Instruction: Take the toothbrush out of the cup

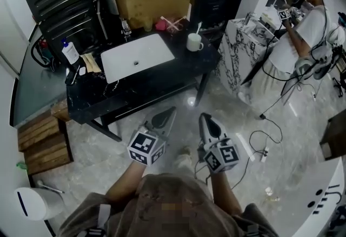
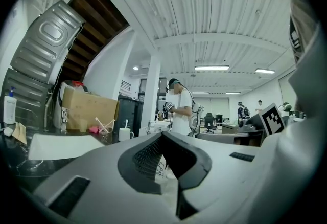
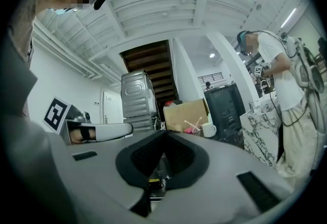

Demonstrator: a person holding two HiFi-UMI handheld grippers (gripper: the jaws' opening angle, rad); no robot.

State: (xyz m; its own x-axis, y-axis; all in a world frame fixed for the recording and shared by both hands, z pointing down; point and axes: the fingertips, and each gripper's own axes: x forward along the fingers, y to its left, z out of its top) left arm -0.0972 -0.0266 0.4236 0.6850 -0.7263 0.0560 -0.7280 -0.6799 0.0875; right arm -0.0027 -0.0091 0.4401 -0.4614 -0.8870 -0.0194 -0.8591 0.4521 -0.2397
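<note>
On the surface [image 1: 184, 66], the toothbrush [image 1: 198, 28] is being held near upright by the cup [image 1: 193, 43], its top leaning right. The left claw [image 1: 171, 110] and right claw [image 1: 204, 118] are being held closed, empty.

No word, number or brand name can be read anywhere. The only sign-like marks are black-and-white square marker patterns, without letters or digits. One is on the cube [image 1: 146, 147] of the left gripper [image 1: 171, 111], one on the cube of the right gripper [image 1: 204, 118], and one on a small cube [image 1: 283, 14] held by the person in white at the back. The bottle [image 1: 70, 52] at the left end of the tabletop [image 1: 162, 71] has a pale label, too small to read. Black marks on the white curved object [image 1: 324, 198] at the lower right cannot be made out as characters.
</note>
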